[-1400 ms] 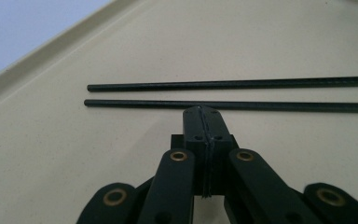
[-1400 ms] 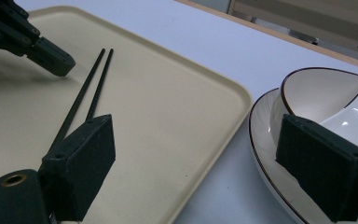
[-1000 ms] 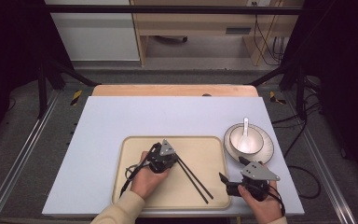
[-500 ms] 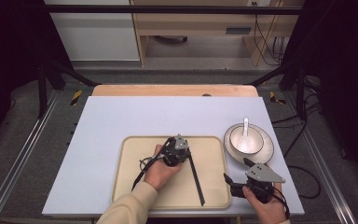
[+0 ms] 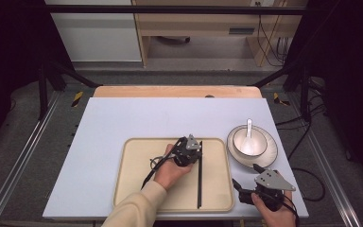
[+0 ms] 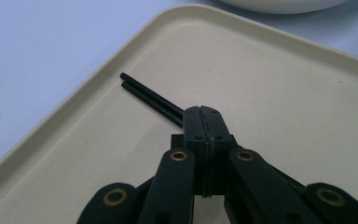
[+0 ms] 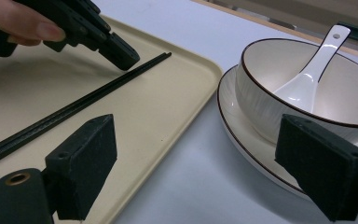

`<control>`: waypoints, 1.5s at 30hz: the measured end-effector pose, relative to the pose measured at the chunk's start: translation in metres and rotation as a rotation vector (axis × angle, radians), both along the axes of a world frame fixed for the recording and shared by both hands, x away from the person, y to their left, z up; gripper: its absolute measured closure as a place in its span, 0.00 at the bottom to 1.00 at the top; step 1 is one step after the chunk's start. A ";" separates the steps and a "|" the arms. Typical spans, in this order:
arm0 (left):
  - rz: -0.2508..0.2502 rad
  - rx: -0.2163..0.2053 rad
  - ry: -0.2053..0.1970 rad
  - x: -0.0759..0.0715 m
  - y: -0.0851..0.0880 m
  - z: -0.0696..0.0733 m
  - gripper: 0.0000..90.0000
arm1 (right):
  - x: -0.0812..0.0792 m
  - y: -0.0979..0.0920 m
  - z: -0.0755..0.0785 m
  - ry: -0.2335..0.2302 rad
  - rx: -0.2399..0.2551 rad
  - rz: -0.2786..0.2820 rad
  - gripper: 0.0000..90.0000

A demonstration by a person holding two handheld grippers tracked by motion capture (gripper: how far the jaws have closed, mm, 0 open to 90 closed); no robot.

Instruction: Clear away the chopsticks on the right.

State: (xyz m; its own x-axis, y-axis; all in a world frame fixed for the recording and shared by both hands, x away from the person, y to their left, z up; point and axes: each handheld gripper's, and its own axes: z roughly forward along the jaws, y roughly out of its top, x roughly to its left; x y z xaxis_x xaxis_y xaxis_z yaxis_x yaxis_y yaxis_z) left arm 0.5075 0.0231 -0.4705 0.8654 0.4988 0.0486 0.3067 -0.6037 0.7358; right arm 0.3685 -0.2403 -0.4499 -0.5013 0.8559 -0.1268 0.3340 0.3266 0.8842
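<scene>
The left gripper sits low over the beige tray, and its jaws are pressed together. In the left gripper view, two black chopsticks stick out from under the tips. The jaws look shut right on top of the sticks or next to them, and I cannot tell if they are really pinching them. From above, the chopsticks lie side by side on the right part of the tray, pointing away from the person.

I think the step now is lining up or picking up the chopsticks. To do it well, keep both sticks together, squeeze them near one end, and lift slowly so that neither one slips out.

The right gripper waits near the table's front edge with its jaws spread wide and nothing in them. Just past it are a white bowl on a plate, with a white spoon resting inside the bowl. Keep the sticks away from that bowl.
</scene>
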 end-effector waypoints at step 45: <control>-0.087 -0.156 -0.103 -0.054 0.060 0.014 0.60 | 0.014 0.006 -0.005 -0.092 0.080 0.049 0.14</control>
